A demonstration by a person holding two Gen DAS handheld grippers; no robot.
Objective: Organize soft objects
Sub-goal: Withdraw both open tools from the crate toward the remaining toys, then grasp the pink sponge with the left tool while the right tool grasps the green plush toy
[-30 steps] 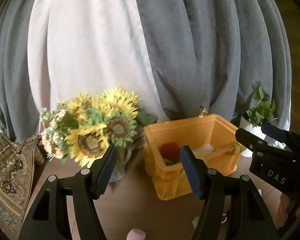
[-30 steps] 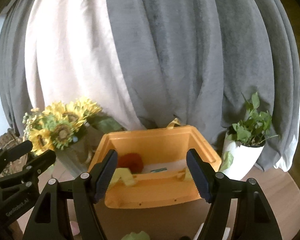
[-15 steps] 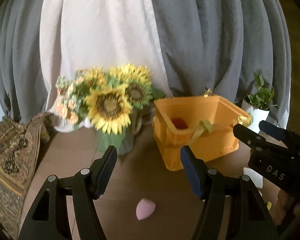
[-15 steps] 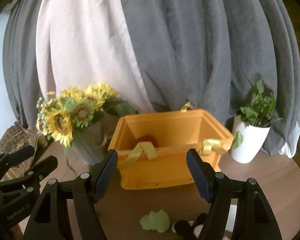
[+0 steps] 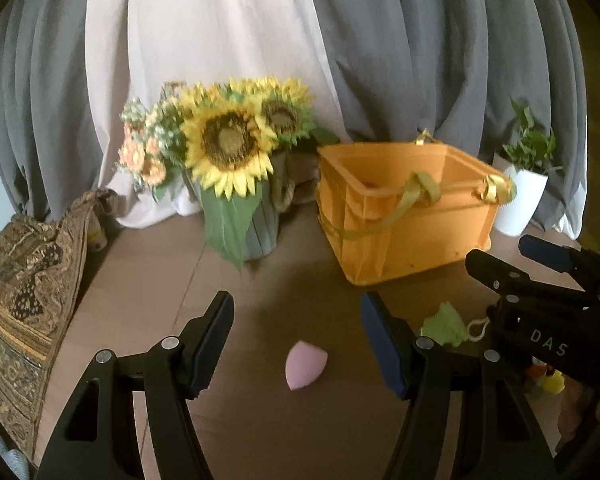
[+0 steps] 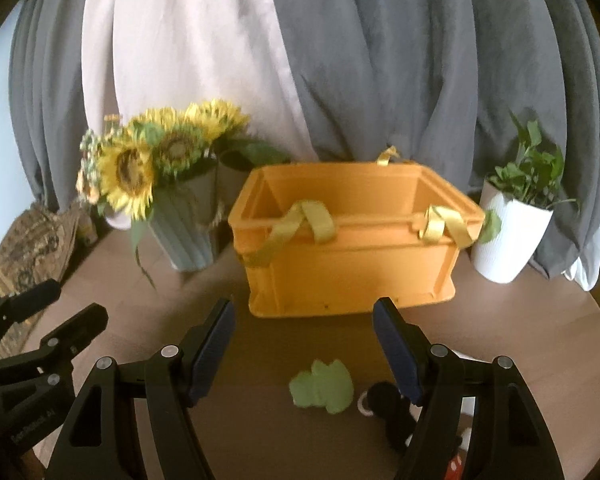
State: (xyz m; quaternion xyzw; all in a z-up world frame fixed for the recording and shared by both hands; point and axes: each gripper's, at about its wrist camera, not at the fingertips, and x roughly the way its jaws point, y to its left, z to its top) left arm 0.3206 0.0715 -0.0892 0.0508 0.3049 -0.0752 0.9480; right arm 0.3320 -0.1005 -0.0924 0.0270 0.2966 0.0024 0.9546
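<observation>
One pink sponge [image 5: 303,370] lies beneath open left gripper [image 5: 297,342]

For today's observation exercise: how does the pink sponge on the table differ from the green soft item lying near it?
The pink sponge is smooth and teardrop-shaped; the green soft item is lumpy and irregular. The sponge lies before the left tongs, the green item before the right tongs. Both rest loose on the brown table, outside the orange crate.

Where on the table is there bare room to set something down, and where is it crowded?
Bare table lies between the sunflower vase, the patterned cloth and the pink sponge. Another bare strip runs in front of the white plant pot, right of the orange crate. It is crowded around the green soft toy and the dark toy beside it.
</observation>
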